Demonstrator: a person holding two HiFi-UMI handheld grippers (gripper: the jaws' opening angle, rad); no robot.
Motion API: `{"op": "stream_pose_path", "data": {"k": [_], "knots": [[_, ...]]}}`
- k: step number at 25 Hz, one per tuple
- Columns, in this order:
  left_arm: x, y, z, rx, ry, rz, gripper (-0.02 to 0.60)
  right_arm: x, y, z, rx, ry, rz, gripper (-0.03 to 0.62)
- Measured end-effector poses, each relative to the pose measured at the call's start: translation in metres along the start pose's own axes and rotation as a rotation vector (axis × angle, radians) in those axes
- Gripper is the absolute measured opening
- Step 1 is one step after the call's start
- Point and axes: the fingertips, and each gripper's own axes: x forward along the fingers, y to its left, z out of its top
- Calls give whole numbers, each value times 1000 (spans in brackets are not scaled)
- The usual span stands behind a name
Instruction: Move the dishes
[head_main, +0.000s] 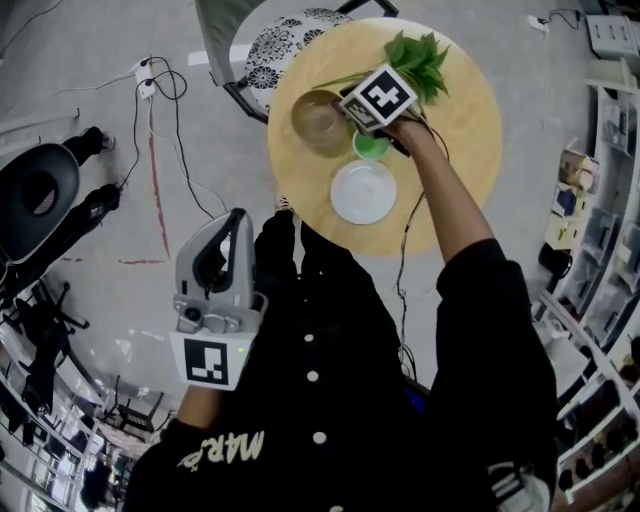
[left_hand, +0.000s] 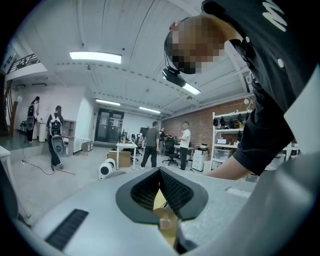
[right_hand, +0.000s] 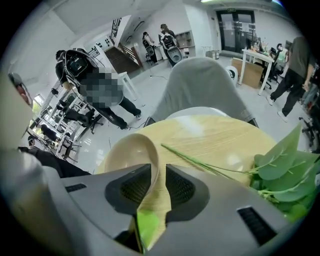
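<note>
A tan bowl (head_main: 318, 120) stands on the round wooden table (head_main: 470, 130), with a small green cup (head_main: 370, 146) and a white plate (head_main: 363, 191) close beside it. My right gripper (head_main: 348, 122) points steeply down at the bowl's right rim. In the right gripper view the tan bowl's (right_hand: 127, 152) thin rim runs between the jaws of my right gripper (right_hand: 157, 187); a strip of table still shows beside the right pad. The green cup (right_hand: 145, 225) lies under the jaws. My left gripper (head_main: 225, 235) hangs low off the table, its tips together and empty (left_hand: 160, 185).
A leafy green sprig (head_main: 418, 58) with a long stem (right_hand: 210, 162) lies at the table's far side. A chair with a patterned cushion (head_main: 290, 45) stands behind the table. Cables (head_main: 160, 120) trail over the floor at left, shelves (head_main: 600, 200) at right. People (left_hand: 150, 145) stand far off.
</note>
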Motion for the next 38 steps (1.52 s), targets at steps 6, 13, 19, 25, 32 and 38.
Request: {"op": "stream_pose_path", "data": {"k": [6,13,19,25,32,38], "knots": [[-2,5,-4,-4,6,11,3,2,2,3,0,7,8,18],[-3,3,-2,0,3,9,3,0,6,7,16,-9,17,15],[-2,-5,4,13,-2,-8,3,-14,9,17,45,-62,18,14],[4,-16,11,24,-13,-42,3,-38,8,22,104,-105,27,14],[14,-32,20,42,-29,-93,3,-88,21,26,184,-214,44,14],[22,-55,33,65,-46,-156,3,-143,29,5,233,-272,32,14]]}}
